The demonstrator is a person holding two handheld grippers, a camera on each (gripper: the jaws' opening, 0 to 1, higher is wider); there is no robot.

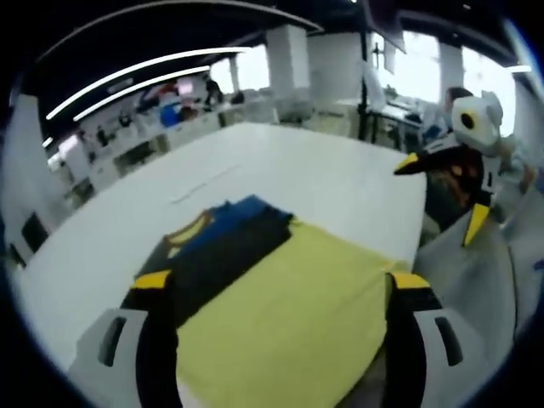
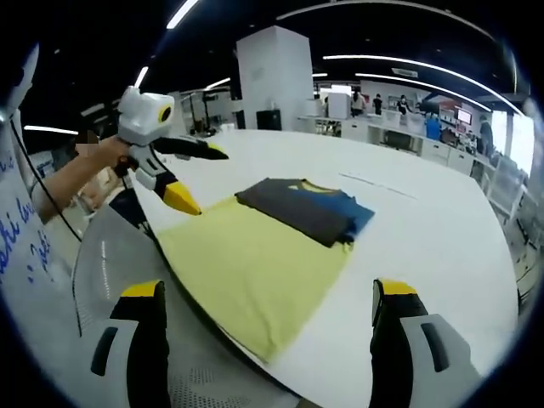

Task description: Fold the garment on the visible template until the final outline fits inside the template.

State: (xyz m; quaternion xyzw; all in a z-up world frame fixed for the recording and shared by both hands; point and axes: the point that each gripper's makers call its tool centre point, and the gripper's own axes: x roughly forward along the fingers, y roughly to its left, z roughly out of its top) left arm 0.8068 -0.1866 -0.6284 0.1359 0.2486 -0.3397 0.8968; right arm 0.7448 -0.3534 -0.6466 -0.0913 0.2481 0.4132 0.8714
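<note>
Shirt (image 2: 302, 210) folded on yellow template (image 2: 255, 263); both my tongs, left (image 1: 280, 293) and right (image 2: 268, 302), wide open, empty. Next: check outline fits.

Your right tool (image 2: 268, 310) hangs over the white tabletop (image 2: 442, 229) with its jaws spread wide, holding nothing. Beyond them lies the yellow template (image 2: 255, 263), with the folded dark garment (image 2: 302, 208) on its far end. Your left tool (image 2: 191, 174) hovers, jaws apart, just past the template's left edge.
</note>
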